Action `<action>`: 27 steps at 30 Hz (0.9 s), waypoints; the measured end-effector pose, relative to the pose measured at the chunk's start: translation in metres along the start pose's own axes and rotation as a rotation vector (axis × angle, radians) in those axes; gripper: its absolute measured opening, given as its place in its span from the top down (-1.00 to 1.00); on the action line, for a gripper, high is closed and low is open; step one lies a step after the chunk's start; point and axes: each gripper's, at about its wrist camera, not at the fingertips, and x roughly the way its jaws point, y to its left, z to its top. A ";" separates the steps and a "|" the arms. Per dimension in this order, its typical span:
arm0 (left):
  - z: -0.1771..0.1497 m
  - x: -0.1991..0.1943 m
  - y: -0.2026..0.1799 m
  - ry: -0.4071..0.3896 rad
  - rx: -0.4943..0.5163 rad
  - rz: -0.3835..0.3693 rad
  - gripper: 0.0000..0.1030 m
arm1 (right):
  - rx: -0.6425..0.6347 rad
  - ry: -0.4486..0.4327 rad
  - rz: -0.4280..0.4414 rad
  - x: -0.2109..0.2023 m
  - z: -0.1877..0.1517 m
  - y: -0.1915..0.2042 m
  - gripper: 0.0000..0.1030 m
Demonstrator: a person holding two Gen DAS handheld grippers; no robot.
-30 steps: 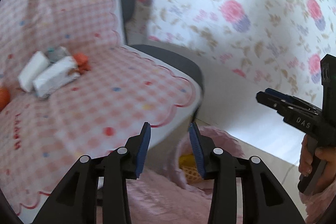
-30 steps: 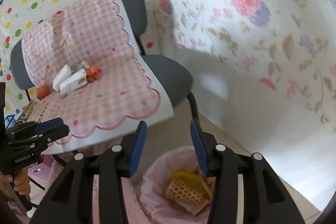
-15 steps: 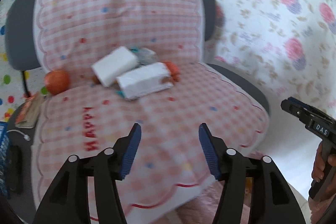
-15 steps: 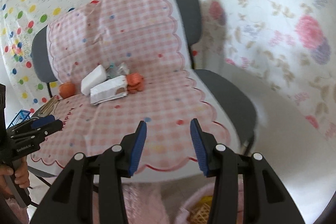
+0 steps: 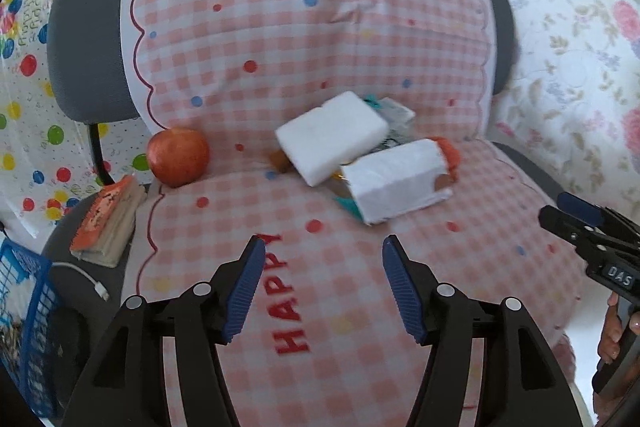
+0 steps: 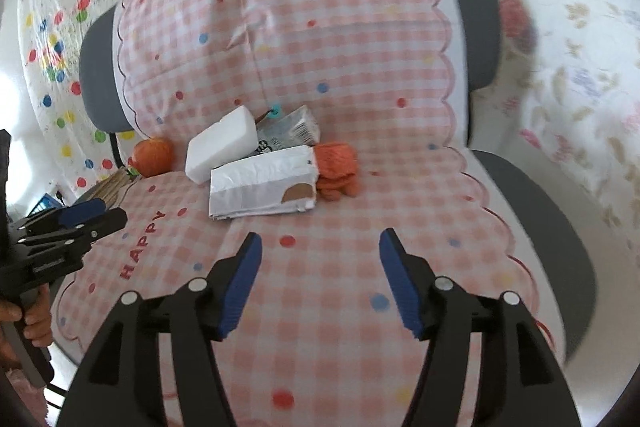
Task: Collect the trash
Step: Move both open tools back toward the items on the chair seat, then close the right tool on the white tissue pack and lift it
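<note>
An apple [image 5: 178,157] sits far left on the checked chair cover [image 5: 280,27]. Beside it, a white block [image 5: 332,137] leans on a white packet [image 5: 396,181]. Both the left gripper [image 5: 324,281] and right gripper [image 6: 320,275] hover wide apart, empty.

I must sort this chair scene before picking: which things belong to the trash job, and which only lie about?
Likely trash job:
- white block
- tissue pack
- crumpled wrapper
- orange scrap
- left tool, right tool, both open

Lying about:
- apple
- book
- cable
- blue basket
</note>
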 end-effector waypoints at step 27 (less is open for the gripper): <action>0.024 0.081 0.031 0.095 -0.036 0.034 -0.20 | 0.129 0.237 0.226 0.158 0.043 0.005 0.20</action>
